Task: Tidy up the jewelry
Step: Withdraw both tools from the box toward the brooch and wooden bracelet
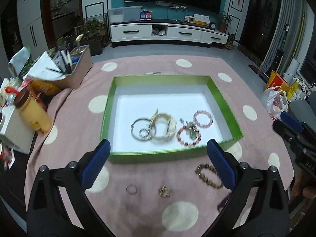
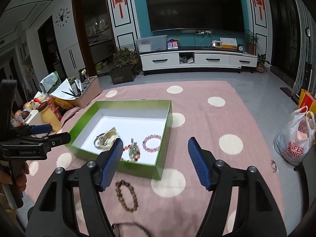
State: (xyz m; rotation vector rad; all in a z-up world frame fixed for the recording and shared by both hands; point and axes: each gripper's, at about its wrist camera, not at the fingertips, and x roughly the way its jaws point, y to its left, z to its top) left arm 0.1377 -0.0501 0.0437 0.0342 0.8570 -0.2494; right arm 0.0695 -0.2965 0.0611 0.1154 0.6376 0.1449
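Note:
A green box [image 1: 110,98] [image 2: 164,158] with a white floor sits on the pink dotted cloth. It holds silver bangles [image 1: 141,130], a pale bangle [image 1: 165,128] [image 2: 107,138], a red bead bracelet [image 1: 188,136] [image 2: 132,152] and a pink bead bracelet [image 1: 203,117] [image 2: 151,143]. On the cloth in front lie a brown bead bracelet [image 1: 209,175] [image 2: 126,195], a small ring [image 1: 131,189] and a gold piece [image 1: 165,191]. My left gripper [image 1: 158,152] is open and empty above the box's near wall. My right gripper [image 2: 155,154] is open and empty, above the brown bracelet.
A pink bin of pens and papers [image 1: 75,69], a yellow jar [image 1: 32,112] and snack packets crowd the table's left side. A plastic shopping bag [image 2: 296,138] sits on the floor at right. A thin dark hoop [image 2: 128,227] lies at the near edge.

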